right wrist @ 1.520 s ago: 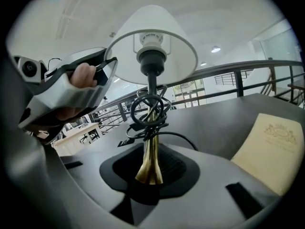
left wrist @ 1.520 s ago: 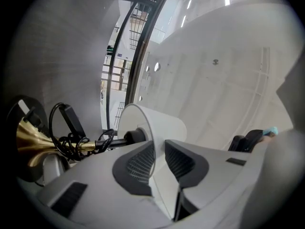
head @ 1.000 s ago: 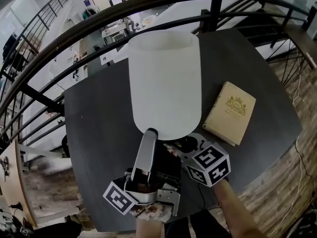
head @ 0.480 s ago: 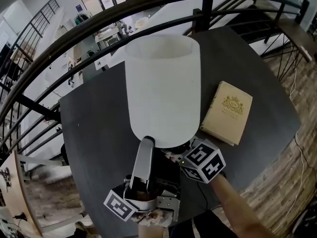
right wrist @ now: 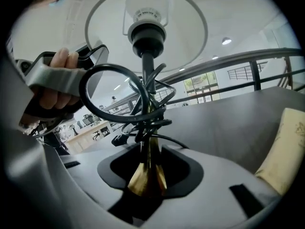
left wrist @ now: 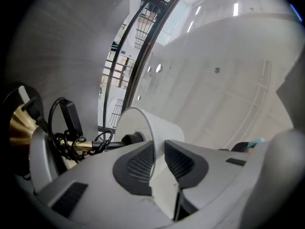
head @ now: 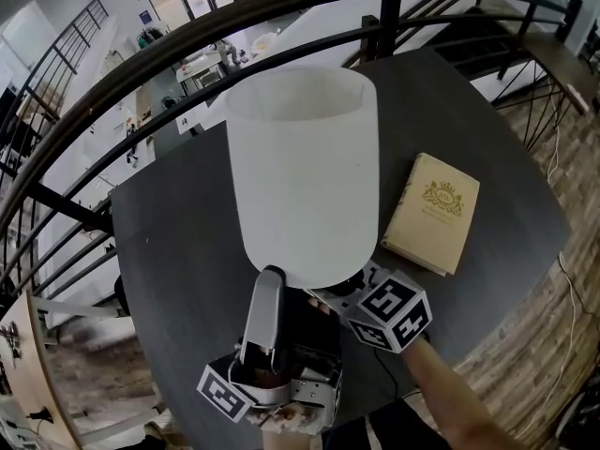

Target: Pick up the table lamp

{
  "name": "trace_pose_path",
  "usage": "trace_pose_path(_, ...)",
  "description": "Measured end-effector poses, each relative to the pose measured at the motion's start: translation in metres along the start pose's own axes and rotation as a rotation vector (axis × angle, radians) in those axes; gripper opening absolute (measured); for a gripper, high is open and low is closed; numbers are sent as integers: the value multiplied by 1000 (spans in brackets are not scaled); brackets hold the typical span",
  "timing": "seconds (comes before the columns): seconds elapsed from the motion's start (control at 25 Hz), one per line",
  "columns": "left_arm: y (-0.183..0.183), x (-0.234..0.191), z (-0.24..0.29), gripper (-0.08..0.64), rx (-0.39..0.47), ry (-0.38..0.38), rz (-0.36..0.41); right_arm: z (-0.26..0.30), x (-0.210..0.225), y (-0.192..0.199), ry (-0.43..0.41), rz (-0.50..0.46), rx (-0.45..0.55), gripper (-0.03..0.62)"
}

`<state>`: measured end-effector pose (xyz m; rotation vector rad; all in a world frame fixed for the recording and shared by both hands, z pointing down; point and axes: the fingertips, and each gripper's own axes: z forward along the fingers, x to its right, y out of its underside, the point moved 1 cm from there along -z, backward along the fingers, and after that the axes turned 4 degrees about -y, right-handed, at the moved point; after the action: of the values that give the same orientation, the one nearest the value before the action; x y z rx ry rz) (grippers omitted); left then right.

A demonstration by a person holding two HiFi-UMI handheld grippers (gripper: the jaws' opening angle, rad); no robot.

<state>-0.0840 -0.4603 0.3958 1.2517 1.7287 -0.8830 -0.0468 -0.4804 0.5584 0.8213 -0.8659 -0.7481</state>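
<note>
As we pinched the lampshade's (head: 305, 167) near rim in the left tongs (left wrist: 158, 160), right tongs (right wrist: 150, 168) wide around its brass stem (right wrist: 147, 181), book (head: 433, 212) at right.

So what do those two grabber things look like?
The left hand-held gripper and the right hand-held gripper are both smooth silvery-grey plastic with dark pads. Each carries a cube of black-and-white square markers. No sleeve shows on the right forearm. The left one's jaws are closing on the lampshade rim between them.
</note>
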Motion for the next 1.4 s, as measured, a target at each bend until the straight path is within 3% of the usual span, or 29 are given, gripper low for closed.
trace_pose_path(0.44, 0, 18, -5, 69, 2, 60, -22, -7, -25, -4, -29, -5, 35, 149)
trace_pose_path(1.4, 36, 131, 9, 67, -53, 199, 20, -74, -78, -86, -24, -71, 131, 143)
